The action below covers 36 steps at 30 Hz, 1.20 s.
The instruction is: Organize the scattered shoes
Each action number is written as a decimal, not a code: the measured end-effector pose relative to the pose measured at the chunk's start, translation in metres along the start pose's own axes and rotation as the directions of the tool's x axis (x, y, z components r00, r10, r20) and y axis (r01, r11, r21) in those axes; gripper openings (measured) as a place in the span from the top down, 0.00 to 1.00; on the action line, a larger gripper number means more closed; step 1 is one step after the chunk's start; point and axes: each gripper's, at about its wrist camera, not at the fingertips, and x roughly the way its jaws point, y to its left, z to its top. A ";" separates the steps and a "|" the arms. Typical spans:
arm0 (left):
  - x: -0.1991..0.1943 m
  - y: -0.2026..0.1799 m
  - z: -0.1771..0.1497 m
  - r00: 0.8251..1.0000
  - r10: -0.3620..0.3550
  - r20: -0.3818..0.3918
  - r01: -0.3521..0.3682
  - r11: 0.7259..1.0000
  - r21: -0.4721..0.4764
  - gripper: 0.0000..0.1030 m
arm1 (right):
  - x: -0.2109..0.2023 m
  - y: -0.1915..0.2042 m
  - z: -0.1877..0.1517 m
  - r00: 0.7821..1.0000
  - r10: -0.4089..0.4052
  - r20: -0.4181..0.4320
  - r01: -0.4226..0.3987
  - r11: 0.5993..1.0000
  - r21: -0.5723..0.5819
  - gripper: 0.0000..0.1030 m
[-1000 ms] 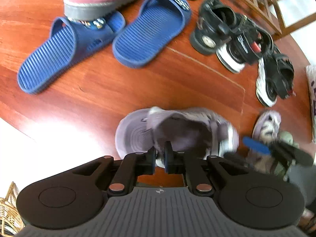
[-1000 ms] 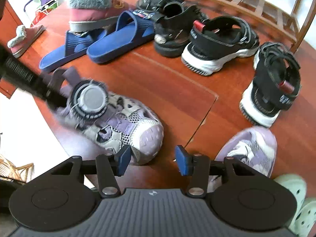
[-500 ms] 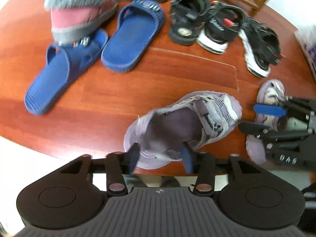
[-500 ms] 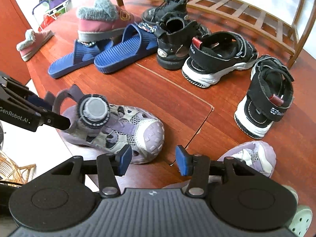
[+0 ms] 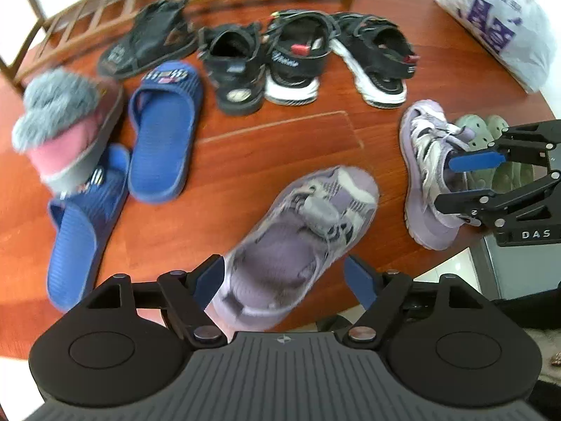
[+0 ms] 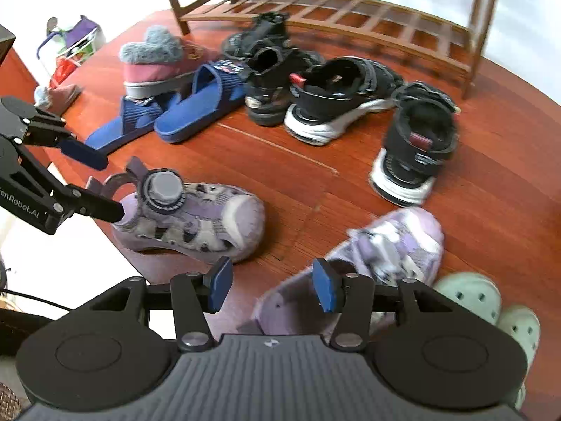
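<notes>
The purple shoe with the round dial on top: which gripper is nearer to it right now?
Left. The left gripper is open with its fingers either side of that shoe's heel. The right gripper is open over the other purple shoe, off to the side.

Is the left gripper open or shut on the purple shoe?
Open: the left gripper has fingers spread either side of the purple shoe.

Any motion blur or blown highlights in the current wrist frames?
Left wrist view: the fur-cuffed pink slipper at the left edge is smeared, the purple sneaker ahead slightly soft, and the floor past the table is blown white. Right wrist view: the near purple sneaker is blurred, white overexposure behind the wooden rack, heavy fisheye bending.
</notes>
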 end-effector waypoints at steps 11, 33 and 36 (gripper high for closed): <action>0.040 -0.012 0.022 0.994 -0.085 -0.065 0.098 0.967 0.236 0.22 | -0.014 -0.017 -0.012 0.998 -0.056 0.013 0.055 0.997 0.060 0.42; 0.068 0.008 0.026 0.990 -0.125 -0.060 0.105 0.959 -0.262 0.49 | 0.015 -0.038 -0.033 0.991 -0.116 -0.062 0.124 0.983 0.139 0.75; 0.069 0.007 0.029 0.992 -0.113 -0.059 0.083 0.925 -0.370 0.49 | 0.014 -0.036 -0.034 0.989 -0.132 -0.072 0.140 0.983 0.121 0.83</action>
